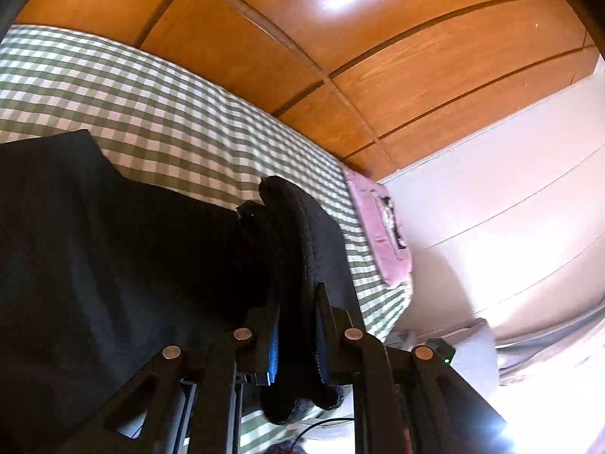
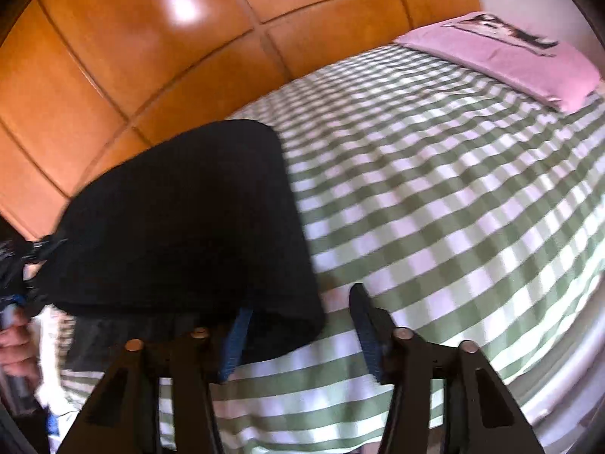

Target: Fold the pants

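Left wrist view: left gripper [image 1: 297, 325] jaws clamp black pants [image 1: 113, 234]; right gripper [image 2: 302, 325] jaws stand apart.

Black pants [image 2: 181, 219] lie on a green-and-white checked bedsheet [image 2: 435, 196]. At two o'clock sits a pink pillow [image 2: 522, 60] with a black-and-white print; behind, at twelve o'clock, stand glossy orange-brown wooden panels [image 2: 132, 45] — the gripper pads [image 2: 234, 340] are blue.

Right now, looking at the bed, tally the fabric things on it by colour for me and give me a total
Black: 1, the pants, pinched at a bunched edge by the left gripper
Pink: 1, the pillow at the far end
Green and white check: 1, the bed cover
Total: 3
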### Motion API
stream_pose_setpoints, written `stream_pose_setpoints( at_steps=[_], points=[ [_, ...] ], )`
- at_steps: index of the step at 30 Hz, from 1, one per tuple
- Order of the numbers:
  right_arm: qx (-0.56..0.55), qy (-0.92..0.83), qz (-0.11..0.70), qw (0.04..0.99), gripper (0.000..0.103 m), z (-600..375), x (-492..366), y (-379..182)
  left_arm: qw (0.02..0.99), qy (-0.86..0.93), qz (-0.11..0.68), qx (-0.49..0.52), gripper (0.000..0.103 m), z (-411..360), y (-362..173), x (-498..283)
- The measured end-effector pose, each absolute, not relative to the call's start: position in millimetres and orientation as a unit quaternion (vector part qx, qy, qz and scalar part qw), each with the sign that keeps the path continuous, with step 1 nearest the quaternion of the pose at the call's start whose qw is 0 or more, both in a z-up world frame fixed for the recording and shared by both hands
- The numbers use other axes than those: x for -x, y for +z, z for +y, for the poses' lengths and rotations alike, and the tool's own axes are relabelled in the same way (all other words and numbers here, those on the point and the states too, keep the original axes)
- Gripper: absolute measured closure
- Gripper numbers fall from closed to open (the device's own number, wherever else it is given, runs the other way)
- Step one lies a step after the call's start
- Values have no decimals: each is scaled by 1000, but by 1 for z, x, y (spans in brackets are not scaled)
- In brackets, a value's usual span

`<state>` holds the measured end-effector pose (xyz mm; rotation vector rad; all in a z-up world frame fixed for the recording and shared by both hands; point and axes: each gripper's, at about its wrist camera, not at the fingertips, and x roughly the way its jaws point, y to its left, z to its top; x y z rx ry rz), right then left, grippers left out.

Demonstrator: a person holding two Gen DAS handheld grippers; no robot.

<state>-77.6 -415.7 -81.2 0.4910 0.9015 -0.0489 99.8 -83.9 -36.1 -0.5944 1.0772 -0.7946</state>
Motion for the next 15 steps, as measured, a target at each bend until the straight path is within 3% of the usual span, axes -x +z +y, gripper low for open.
stream_pose_setpoints(
  at_steps=[1, 6, 15],
  points=[
    [-223, -33, 437, 871, 66, -415, 78, -85, 748, -350, 499, 265, 89, -82, -42, -99],
    [-189, -28, 442, 876, 66, -410, 82, -96, 746, -281, 563, 216, 89, -77, -106, -95],
    [-147, 51, 492, 857, 45, -437, 82, -60, 787, -290, 521, 158, 88, -86, -98, -82]
  ],
)
